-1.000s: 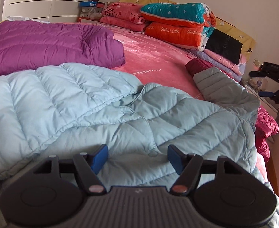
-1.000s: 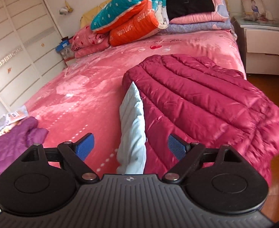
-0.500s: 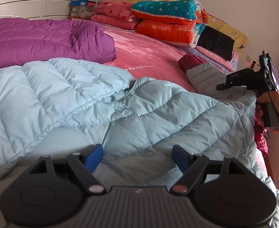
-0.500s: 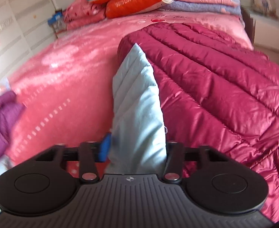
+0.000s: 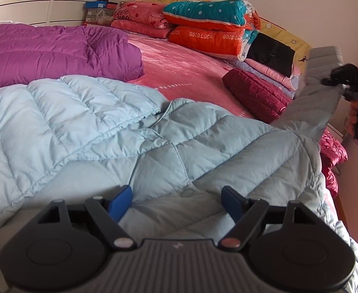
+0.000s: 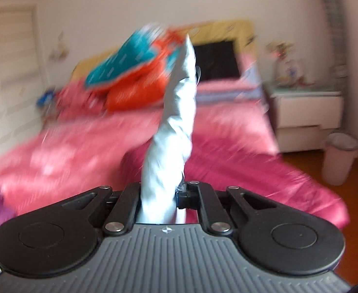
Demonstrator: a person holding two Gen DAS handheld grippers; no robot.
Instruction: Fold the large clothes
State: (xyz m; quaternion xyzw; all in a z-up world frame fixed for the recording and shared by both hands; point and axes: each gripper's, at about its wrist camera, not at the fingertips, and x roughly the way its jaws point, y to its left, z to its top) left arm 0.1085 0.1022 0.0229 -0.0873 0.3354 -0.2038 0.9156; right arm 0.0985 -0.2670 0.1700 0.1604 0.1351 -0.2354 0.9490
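A light blue quilted down jacket [image 5: 110, 127] lies spread on the pink bed [image 5: 183, 73]. My left gripper [image 5: 176, 201] is open and empty just above its near part. My right gripper [image 6: 163, 195] is shut on the jacket's sleeve [image 6: 176, 122], which stands up between the fingers. In the left wrist view the right gripper [image 5: 342, 78] holds that sleeve [image 5: 318, 97] raised at the right edge of the bed. The right wrist view is blurred.
A purple down jacket [image 5: 52, 53] lies at the left. A dark red jacket [image 5: 257, 92] lies under the sleeve at the right. Folded quilts [image 5: 210, 26] are stacked at the headboard. A white nightstand [image 6: 305, 112] and bin [image 6: 337, 161] stand by the bed.
My right gripper closed on the blue sleeve and lifted it up off the dark red jacket. My left gripper stayed open above the jacket, shifting only a little.
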